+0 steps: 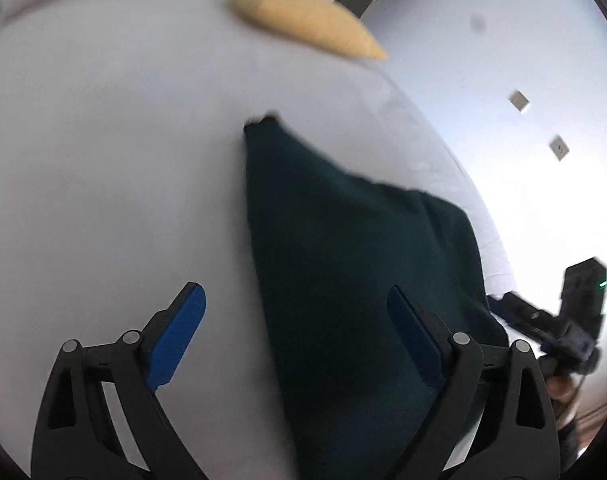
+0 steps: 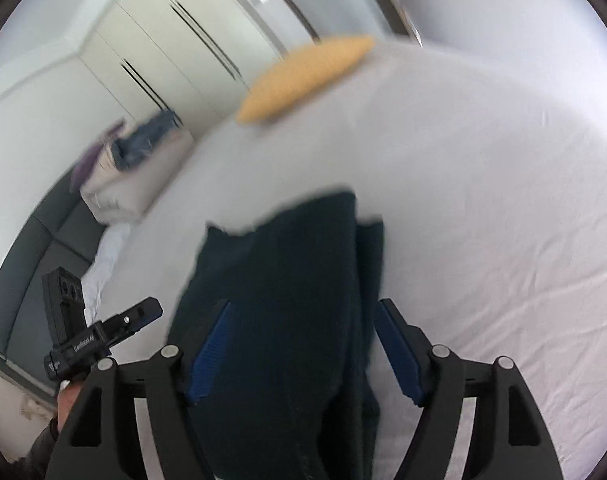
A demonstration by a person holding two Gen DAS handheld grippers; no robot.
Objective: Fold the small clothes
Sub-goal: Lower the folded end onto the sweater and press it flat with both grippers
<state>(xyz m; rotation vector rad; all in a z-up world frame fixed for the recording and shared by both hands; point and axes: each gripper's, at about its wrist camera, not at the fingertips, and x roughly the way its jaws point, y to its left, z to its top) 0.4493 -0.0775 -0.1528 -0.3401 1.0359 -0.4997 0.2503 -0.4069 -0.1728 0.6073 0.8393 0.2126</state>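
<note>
My left tool (image 1: 295, 344), with its black frame and blue ribbed pads, was spread wide, gripping nothing; its right pad overlapped the dark green folded knit garment (image 1: 355, 264). My right tool (image 2: 303, 352) was likewise spread, and the same garment (image 2: 287, 300) ran between its pads, though blur hid whether either pad touched it. The garment lay on the bed's white sheet (image 1: 103, 160), narrowing to a corner at its far end. Well beyond it, near the bed's far edge, sat a mustard-yellow oblong cushion (image 1: 303, 20).
</note>
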